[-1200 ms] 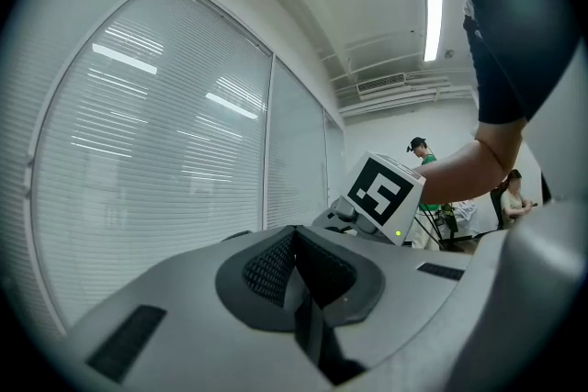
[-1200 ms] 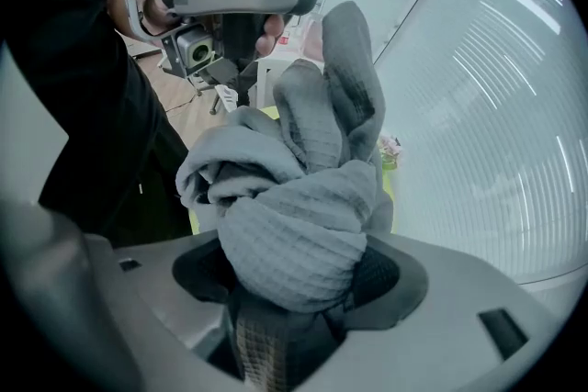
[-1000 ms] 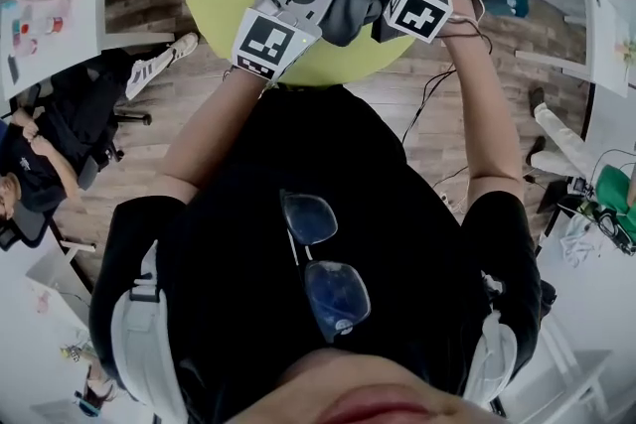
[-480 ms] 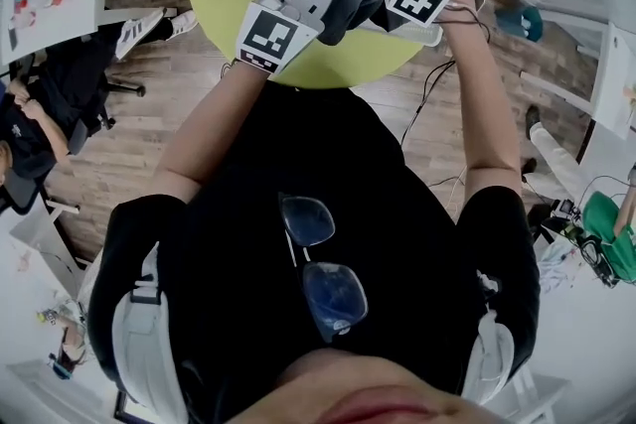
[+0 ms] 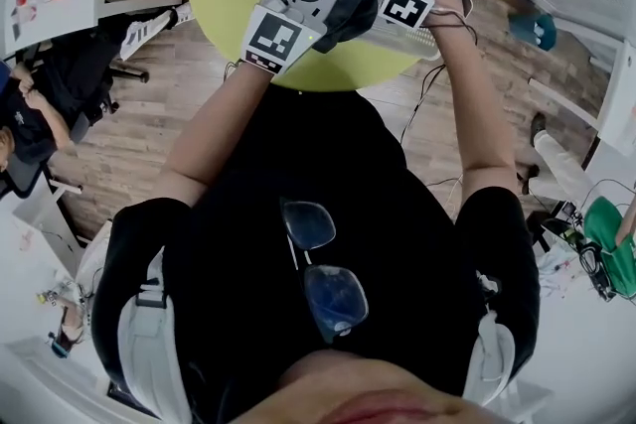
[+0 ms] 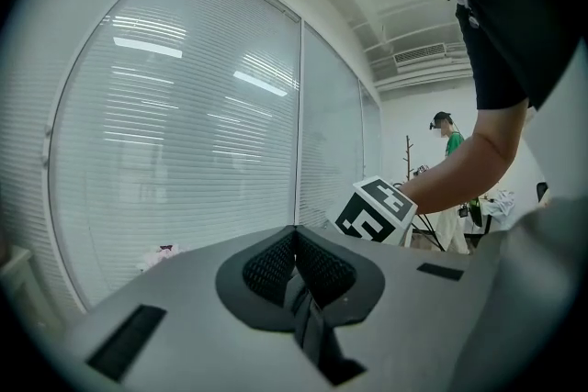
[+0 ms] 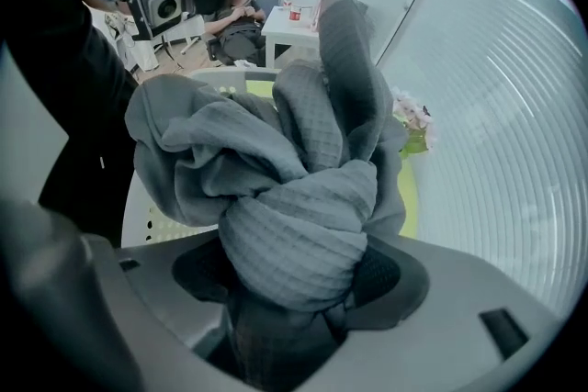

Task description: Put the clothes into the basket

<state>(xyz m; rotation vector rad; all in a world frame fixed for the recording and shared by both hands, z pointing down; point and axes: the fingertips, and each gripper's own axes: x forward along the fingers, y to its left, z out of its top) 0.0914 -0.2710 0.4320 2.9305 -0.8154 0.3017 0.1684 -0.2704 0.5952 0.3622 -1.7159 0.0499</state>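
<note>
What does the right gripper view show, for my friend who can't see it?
The claw squeezes a scrunched-up grey cloth that fills the middle of the picture. Behind the cloth you can see bits of a white basket with little holes and a yellow-green table. Window blinds are on the right.

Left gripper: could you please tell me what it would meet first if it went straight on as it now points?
Most likely the blinded window; nothing shows between it and the left gripper. The right gripper's marker cube sits off to the right. Depth is unclear.
</note>
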